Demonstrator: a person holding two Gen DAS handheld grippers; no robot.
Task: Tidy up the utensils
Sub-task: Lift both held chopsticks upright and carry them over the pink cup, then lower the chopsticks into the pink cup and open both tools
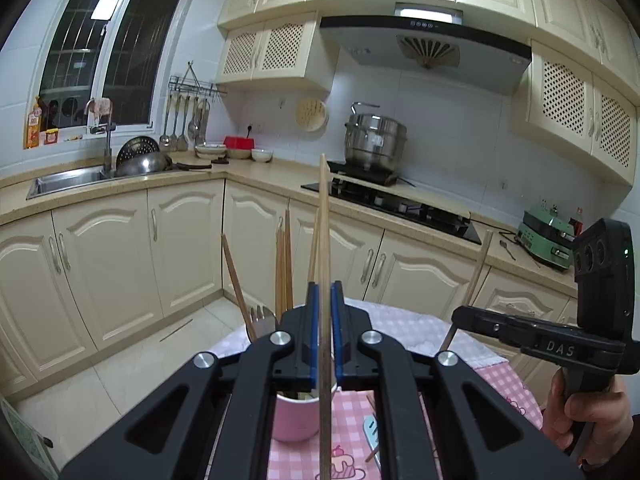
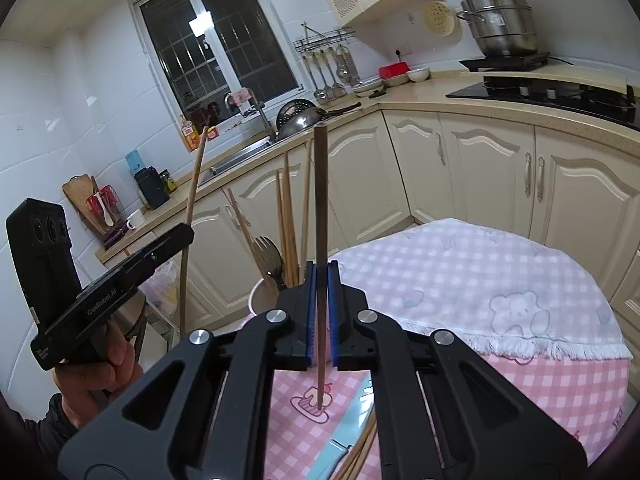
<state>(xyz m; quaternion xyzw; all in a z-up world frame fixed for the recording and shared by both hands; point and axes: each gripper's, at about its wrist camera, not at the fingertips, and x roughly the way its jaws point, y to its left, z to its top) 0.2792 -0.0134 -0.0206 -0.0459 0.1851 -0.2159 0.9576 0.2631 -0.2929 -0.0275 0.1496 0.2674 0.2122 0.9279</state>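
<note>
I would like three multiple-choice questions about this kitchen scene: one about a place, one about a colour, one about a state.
1. Where does the fork stand?
A. in the cup
B. in the sink
C. on the stove

2. What colour is the cup's outside?
A. green
B. pink
C. black

3. What is the left gripper doing?
A. open, empty
B. shut on a chopstick
C. holding a bowl

Answers:
1 A, its tines rise from the cup among chopsticks.
2 B, the wall below the fingers is pink.
3 B, the blue pads clamp the light chopstick.
</note>
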